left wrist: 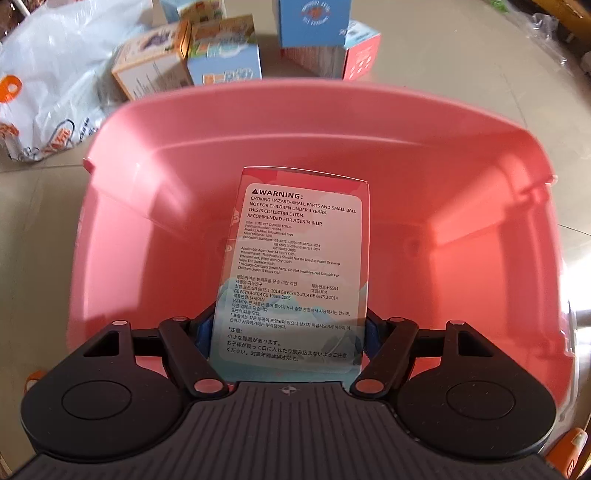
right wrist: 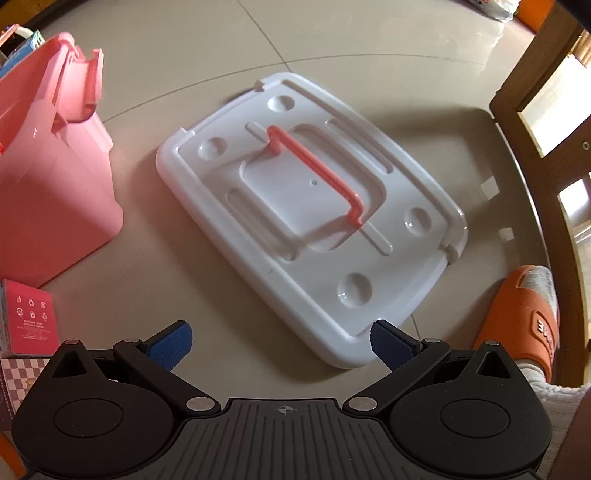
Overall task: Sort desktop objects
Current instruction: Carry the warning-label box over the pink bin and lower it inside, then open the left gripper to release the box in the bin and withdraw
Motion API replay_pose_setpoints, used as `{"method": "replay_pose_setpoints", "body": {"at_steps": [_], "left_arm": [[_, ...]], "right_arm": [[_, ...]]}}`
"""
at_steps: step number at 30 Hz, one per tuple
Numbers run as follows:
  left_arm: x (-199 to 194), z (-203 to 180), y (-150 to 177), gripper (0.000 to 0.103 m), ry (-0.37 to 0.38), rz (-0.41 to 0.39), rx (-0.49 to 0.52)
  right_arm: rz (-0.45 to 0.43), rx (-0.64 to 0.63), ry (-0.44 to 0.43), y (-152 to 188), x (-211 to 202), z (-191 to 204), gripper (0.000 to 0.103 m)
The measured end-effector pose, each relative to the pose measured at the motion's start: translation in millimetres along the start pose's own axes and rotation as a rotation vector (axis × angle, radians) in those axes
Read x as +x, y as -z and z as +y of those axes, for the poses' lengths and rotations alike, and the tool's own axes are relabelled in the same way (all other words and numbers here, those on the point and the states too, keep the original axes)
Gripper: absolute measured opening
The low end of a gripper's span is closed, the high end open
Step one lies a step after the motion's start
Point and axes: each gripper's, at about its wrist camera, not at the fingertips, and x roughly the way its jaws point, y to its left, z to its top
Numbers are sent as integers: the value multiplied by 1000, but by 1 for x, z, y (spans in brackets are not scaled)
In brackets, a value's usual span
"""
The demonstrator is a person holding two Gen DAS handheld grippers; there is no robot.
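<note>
Only the left wrist view looks down into the pink plastic storage bin (left wrist: pixel 424 155), whose smooth, rounded walls fill the middle of the frame. The left tool (left wrist: pixel 290 334) is clamped on a tall glossy cardboard toy box (left wrist: pixel 299 258) with a white warning label; its blue ribbed pads press the box's two sides near the lower centre, and the box stands inside the bin's opening, its top reaching toward the far wall. Whether its base touches the bin floor cannot be told. Beyond the bin, along the upper edge, stand more printed cardboard boxes: an orange-edged one (left wrist: pixel 149 68) tilted at upper left, a light blue one (left wrist: pixel 225 59) beside it, and a taller blue one (left wrist: pixel 314 22) with a red-sided one (left wrist: pixel 360 55) at upper centre. A crinkled white plastic bag (left wrist: pixel 48 81) lies at far left on the pale tiled floor (left wrist: pixel 461 55).

The right wrist view shows what the other does not: a white moulded plastic lid (right wrist: pixel 369 266) lying flat on the floor mid-frame, with round dimples, recessed channels and a coral-pink bar handle (right wrist: pixel 314 170). The right tool (right wrist: pixel 280 343) hangs over the lid's near edge, its blue pads wide apart with nothing between them. Here the bin (right wrist: pixel 55 192) appears from outside at left, a pink box (right wrist: pixel 31 321) below it. An orange slipper (right wrist: pixel 524 314) and a wooden chair frame (right wrist: pixel 532 122) occupy the right side.
</note>
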Motion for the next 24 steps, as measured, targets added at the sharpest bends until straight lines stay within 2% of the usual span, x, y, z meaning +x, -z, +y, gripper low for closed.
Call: {"method": "replay_pose_setpoints", "body": {"at_steps": [7,24], "left_arm": [[20,7,-11,73,5,56,-24],[30,7,-10,74,-39,158,-10]], "right_arm": [[17,-10,5,0,11,2,102],[33,-25,-3,2,16,7,102]]}}
